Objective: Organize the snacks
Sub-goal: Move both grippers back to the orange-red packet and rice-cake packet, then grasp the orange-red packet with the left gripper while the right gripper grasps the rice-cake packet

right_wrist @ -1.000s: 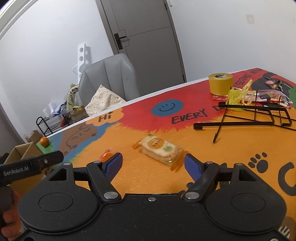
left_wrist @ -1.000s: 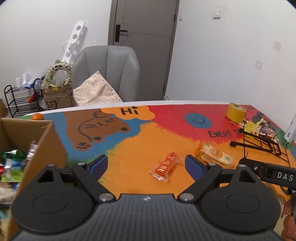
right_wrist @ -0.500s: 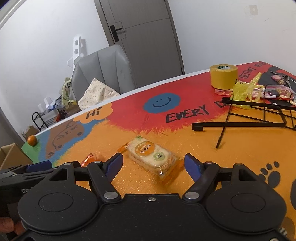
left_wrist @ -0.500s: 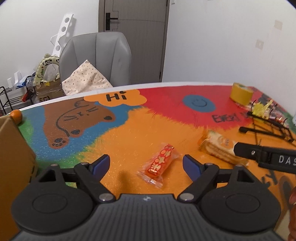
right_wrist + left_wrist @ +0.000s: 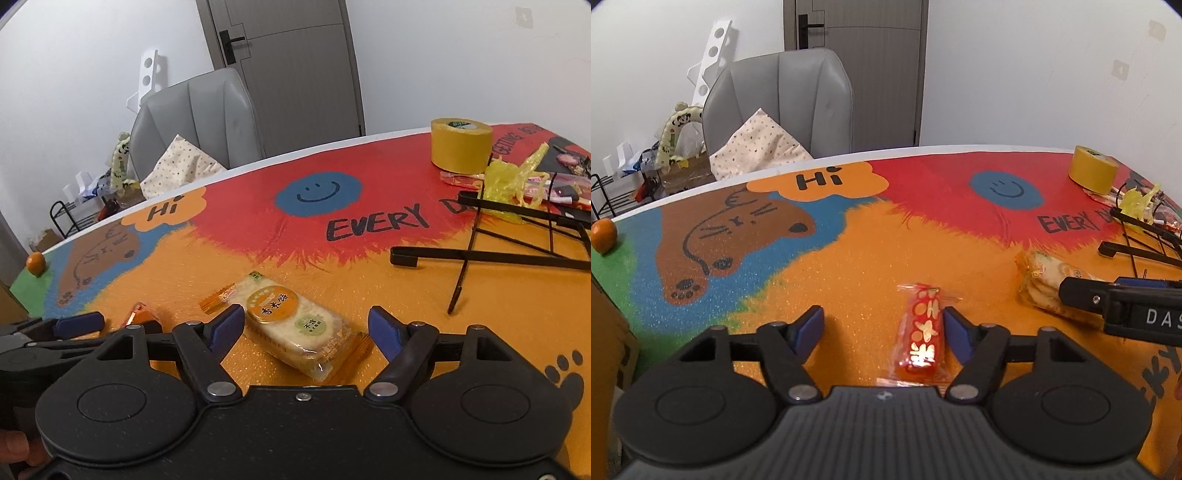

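Note:
A red snack packet (image 5: 921,332) with gold flowers lies on the orange part of the colourful tabletop (image 5: 849,266). My left gripper (image 5: 882,319) is low over it with the packet between its closing jaws. The packet lies against the right pad, and the left pad stands well clear. A clear packet of pale crackers (image 5: 295,325) with an orange round label lies between the jaws of my right gripper (image 5: 306,319), which is open and touches neither side. The left wrist view shows the same cracker packet (image 5: 1039,280) partly under a right gripper finger (image 5: 1078,293).
A yellow tape roll (image 5: 461,147), yellow wrappers (image 5: 513,184) and a black wire rack (image 5: 517,243) occupy the right side. A tangerine (image 5: 604,234) sits at the far left edge, by a cardboard box (image 5: 605,332). A grey chair (image 5: 783,103) stands behind the table.
Both grippers have come forward and down onto their packets. The left jaws have narrowed around the red packet. The cardboard box has slid almost out of the left view.

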`<act>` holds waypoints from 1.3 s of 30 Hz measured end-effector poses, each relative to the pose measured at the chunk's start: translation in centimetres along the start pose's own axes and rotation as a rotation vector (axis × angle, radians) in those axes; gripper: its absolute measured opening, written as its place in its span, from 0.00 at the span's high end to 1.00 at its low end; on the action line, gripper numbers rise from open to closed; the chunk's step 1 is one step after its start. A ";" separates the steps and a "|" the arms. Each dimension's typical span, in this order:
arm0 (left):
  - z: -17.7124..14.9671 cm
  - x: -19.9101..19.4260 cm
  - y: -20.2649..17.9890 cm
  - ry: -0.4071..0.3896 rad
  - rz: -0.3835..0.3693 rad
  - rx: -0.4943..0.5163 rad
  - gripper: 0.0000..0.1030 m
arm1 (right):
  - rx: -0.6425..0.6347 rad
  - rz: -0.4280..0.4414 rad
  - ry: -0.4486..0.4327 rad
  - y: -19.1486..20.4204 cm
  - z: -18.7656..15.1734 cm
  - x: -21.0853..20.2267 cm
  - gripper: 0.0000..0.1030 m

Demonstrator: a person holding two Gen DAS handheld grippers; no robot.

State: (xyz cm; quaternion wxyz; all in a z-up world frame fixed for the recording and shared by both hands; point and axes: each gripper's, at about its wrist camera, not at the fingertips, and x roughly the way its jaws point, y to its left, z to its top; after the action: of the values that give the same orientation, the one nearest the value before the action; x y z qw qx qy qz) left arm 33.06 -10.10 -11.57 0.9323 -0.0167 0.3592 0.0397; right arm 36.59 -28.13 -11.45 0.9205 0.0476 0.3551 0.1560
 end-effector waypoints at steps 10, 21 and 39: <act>-0.2 -1.0 0.8 0.005 -0.034 -0.024 0.80 | -0.047 0.031 0.024 1.7 -0.6 -0.2 0.61; -0.9 -4.4 1.7 -0.021 -0.051 -0.039 0.81 | -0.011 0.074 0.019 2.6 -1.6 -2.6 0.77; -2.6 -7.7 3.4 -0.041 -0.068 -0.063 0.81 | 0.002 0.143 0.010 4.0 -3.3 -7.0 0.89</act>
State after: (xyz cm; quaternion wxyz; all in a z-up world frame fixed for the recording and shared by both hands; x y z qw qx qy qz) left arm 25.38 -7.34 -8.33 0.9392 -0.0573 0.3381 0.0198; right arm 28.52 -26.64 -8.65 0.9051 0.0728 0.3557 0.2213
